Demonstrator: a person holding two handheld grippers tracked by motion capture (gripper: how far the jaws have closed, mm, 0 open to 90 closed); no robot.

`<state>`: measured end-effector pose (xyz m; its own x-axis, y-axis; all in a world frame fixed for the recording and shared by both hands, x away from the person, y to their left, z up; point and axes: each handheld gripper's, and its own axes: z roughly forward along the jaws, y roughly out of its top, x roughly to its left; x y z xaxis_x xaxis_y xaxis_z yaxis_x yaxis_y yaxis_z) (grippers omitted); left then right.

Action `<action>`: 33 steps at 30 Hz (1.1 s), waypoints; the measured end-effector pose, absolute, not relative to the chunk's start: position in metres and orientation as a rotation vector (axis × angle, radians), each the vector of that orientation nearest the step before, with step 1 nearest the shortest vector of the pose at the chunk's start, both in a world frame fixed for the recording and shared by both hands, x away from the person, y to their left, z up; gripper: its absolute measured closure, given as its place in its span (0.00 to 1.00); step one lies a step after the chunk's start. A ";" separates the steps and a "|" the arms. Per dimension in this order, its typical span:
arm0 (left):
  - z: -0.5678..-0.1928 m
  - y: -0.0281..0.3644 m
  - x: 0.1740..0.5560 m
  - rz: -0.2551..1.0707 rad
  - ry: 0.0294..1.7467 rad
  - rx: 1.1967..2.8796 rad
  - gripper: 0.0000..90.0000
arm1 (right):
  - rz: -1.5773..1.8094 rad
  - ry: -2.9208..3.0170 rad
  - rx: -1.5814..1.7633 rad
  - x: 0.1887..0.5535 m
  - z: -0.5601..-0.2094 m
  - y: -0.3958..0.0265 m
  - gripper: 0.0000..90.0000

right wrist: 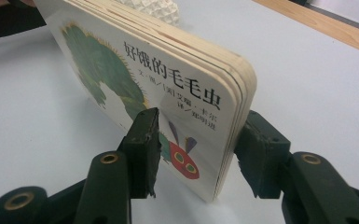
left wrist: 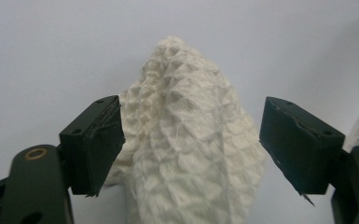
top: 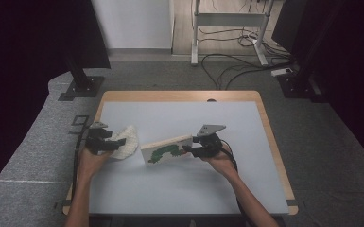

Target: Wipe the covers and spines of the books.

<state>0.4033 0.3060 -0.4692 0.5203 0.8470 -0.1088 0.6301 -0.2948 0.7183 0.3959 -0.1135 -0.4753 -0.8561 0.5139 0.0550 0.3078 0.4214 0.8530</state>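
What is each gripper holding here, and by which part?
The right gripper clamps the board book by its near end. The left gripper holds nothing; the cloth sits between open jaws.

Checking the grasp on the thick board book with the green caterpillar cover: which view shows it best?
The right gripper view: the thick board book with the green caterpillar cover stands close up, clamped across its thickness by the right tool. The high view shows it small, standing on edge. The left gripper view catches perhaps a sliver at the right edge.

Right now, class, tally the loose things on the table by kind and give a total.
Board book: 1
White knitted cloth: 1
Total: 2
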 end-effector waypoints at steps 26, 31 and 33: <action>-0.444 0.241 0.342 0.237 0.809 2.156 0.38 | 1.420 2.474 0.729 0.396 -0.474 -0.115 0.56; -0.447 0.224 0.345 0.239 0.785 2.155 0.44 | 1.422 2.474 0.729 0.396 -0.474 -0.115 0.56; -0.447 0.219 0.346 0.251 0.785 2.163 0.47 | 1.425 2.475 0.726 0.396 -0.474 -0.116 0.56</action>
